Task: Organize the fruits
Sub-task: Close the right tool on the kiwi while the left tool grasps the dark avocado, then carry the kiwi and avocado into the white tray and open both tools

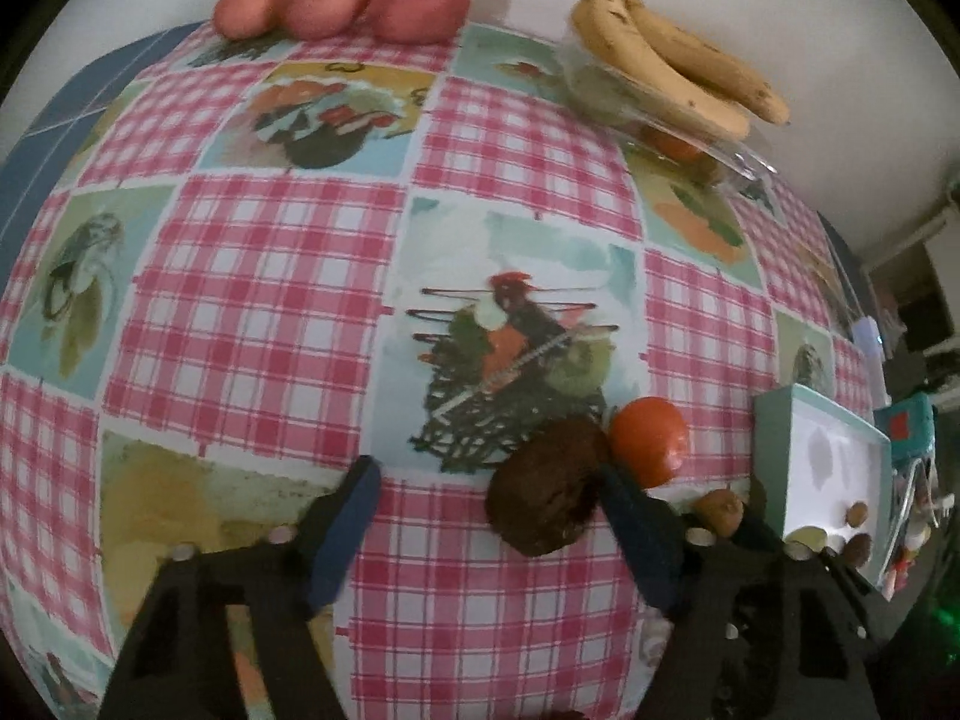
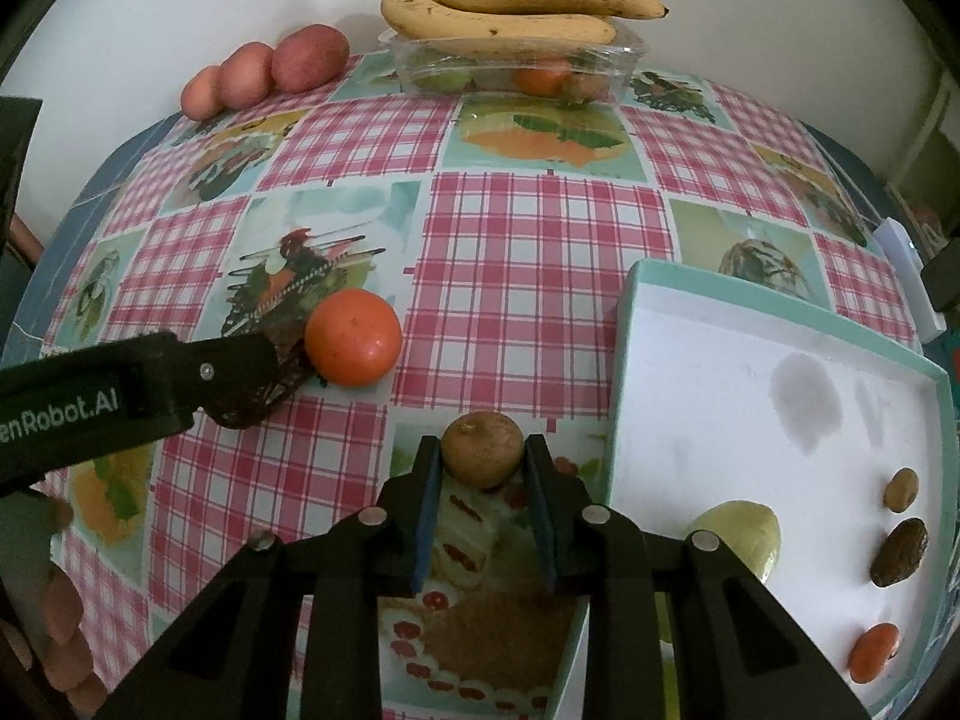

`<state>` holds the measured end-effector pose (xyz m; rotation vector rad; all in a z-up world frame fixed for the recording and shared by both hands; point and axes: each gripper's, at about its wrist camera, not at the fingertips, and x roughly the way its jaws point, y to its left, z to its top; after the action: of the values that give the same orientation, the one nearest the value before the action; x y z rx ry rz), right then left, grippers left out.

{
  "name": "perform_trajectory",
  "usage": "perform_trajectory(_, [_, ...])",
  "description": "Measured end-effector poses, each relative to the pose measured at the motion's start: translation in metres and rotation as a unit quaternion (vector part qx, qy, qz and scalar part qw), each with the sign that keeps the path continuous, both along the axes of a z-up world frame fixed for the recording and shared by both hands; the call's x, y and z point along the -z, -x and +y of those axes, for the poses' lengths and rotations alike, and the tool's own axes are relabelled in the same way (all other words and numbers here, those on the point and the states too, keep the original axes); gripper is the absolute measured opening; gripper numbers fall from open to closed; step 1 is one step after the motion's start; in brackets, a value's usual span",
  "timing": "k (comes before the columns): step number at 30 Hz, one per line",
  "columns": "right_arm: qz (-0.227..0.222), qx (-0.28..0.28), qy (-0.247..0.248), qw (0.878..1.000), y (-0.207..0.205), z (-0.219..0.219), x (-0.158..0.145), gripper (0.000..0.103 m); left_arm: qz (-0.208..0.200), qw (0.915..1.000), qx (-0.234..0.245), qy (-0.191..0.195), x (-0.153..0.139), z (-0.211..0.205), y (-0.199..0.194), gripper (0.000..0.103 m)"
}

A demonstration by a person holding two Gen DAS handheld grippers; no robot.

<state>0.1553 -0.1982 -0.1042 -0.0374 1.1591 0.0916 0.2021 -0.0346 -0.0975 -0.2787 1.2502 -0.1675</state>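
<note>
Clamped on a small brown fruit (image 2: pixel 482 449), the right gripper (image 2: pixel 482 468) must carry it into the white tray (image 2: pixel 624 324), while the left gripper (image 1: pixel 489 501), jaws apart, straddles a dark brown fruit (image 1: pixel 543 483) near the table's (image 1: pixel 270 300) front edge.

White lettering "enRobot.AI", cut off at the frame edge, on the left claw's (image 2: pixel 270 384) black side.

A dark brown, rough-skinned fruit (image 1: pixel 549 489) lies on the checked bench cloth, with an orange mandarin (image 2: pixel 353 337) touching it on one side. A small tan-brown round fruit (image 2: pixel 482 449) sits nearer the white tray (image 2: pixel 720 324) with a teal rim. In the tray lie a pale yellow-green fruit (image 2: pixel 741 537), a small tan one (image 2: pixel 901 489), a dark brown one (image 2: pixel 899 552) and a small orange one (image 2: pixel 874 653).
</note>
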Motion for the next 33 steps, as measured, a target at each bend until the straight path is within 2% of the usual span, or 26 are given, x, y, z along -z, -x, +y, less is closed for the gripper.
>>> perform_trajectory(1, [0.000, 0.000, 0.000, 1.000, 0.000, 0.000, 0.000, 0.029, 0.002, 0.9999, 0.005, 0.012, 0.000, -0.001, -0.001, 0.053])
perform_trajectory(3, [0.000, 0.000, 0.000, 1.000, 0.000, 0.000, 0.000, 0.029, 0.011, 0.9987, 0.011, 0.048, 0.001, -0.003, -0.001, 0.038])
perform_trajectory(6, [0.000, -0.002, 0.000, 1.000, 0.000, -0.001, 0.000, 0.029, 0.009, 0.9988, 0.015, 0.047, 0.002, -0.008, 0.001, 0.038])
perform_trajectory(9, [0.000, -0.001, -0.001, 1.000, 0.001, -0.001, 0.000, 0.029, 0.009, 0.9989, -0.001, 0.046, 0.000, 0.001, 0.004, 0.037])
perform_trajectory(13, [0.000, -0.001, 0.001, 1.000, 0.001, -0.001, 0.000, 0.029, -0.003, 0.9992, -0.040, 0.000, -0.006, 0.023, 0.004, 0.037])
perform_trajectory(20, [0.001, 0.012, -0.015, 1.000, 0.001, -0.005, -0.002, 0.028, -0.019, 0.9960, -0.085, 0.023, -0.022, 0.055, 0.011, 0.037])
perform_trajectory(28, [-0.024, 0.031, -0.043, 0.998, 0.013, -0.015, -0.028, 0.028, -0.055, 0.9938, -0.089, 0.038, -0.052, 0.064, 0.027, 0.037])
perform_trajectory(33, [-0.042, 0.036, -0.034, 0.998, 0.029, -0.019, -0.045, 0.028, -0.062, 0.9940, -0.079, 0.043, -0.061, 0.057, 0.040, 0.037])
